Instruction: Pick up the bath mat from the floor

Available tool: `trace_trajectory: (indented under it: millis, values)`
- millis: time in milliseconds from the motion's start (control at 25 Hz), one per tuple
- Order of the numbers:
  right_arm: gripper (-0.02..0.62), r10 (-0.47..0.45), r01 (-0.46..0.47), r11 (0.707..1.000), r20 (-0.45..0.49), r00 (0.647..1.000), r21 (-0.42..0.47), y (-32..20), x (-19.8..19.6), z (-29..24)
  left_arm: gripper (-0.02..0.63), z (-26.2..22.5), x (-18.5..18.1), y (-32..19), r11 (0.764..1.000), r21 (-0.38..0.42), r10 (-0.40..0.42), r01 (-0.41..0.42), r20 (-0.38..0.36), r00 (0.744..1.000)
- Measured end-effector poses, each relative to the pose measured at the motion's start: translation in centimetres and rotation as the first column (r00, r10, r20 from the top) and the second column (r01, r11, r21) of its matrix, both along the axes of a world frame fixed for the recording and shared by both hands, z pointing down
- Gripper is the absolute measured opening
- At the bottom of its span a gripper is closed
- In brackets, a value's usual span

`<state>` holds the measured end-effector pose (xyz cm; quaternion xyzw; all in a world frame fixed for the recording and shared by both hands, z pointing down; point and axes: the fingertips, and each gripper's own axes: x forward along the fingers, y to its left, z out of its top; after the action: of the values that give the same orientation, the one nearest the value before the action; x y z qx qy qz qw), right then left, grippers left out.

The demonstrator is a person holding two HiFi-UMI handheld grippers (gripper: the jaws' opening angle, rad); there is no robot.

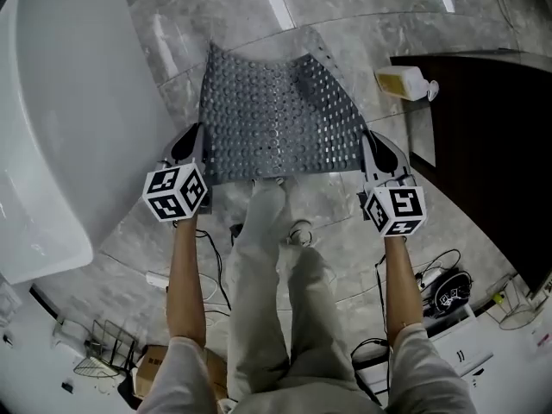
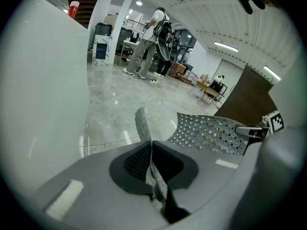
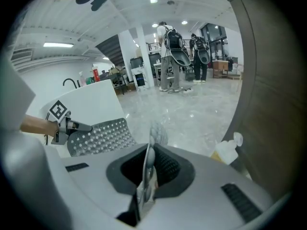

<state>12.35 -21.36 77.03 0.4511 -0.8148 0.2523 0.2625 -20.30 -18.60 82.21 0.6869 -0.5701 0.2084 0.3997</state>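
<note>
Grip check: left claw (image 1: 193, 138) and right claw (image 1: 371, 145) each pinch a near corner of the bath mat (image 1: 276, 119), which hangs stretched between them over the floor (image 1: 483, 7); its far edge droops. We judge the bite shallow: sagging weight could pull a corner free, or the trailing edge could snag the bottle (image 1: 404, 83).
</note>
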Motion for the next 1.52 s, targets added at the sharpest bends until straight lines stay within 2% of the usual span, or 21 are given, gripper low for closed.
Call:
trace_trajectory:
  millis: [320, 840, 1240, 1520]
  values:
    - [0.023, 0.036, -0.035, 0.999, 0.026, 0.999, -0.029, 1.0, -0.7, -9.4, 0.023, -10.3, 1.8, 0.3, 1.000, 0.006, 0.012, -0.012, -0.028, 1.000]
    - [0.023, 0.092, -0.099, 0.991, 0.074, 0.993, 0.091, 0.0, -1.4, -29.8, 0.023, -31.1, 2.8, -0.8, 0.990, 0.130, 0.062, -0.056, -0.039, 0.997]
    - [0.023, 0.087, -0.110, 0.968, 0.110, 0.990, 0.224, 0.6, -1.0, -42.4, 0.023, -43.5, 2.9, -0.6, 0.965, 0.257, 0.060, -0.049, -0.036, 0.998]
    - [0.023, 0.085, -0.129, 0.939, 0.147, 0.985, 0.320, 2.2, 0.1, -49.8, 0.023, -51.3, 4.2, 0.9, 0.933, 0.357, 0.066, -0.048, -0.040, 0.997]
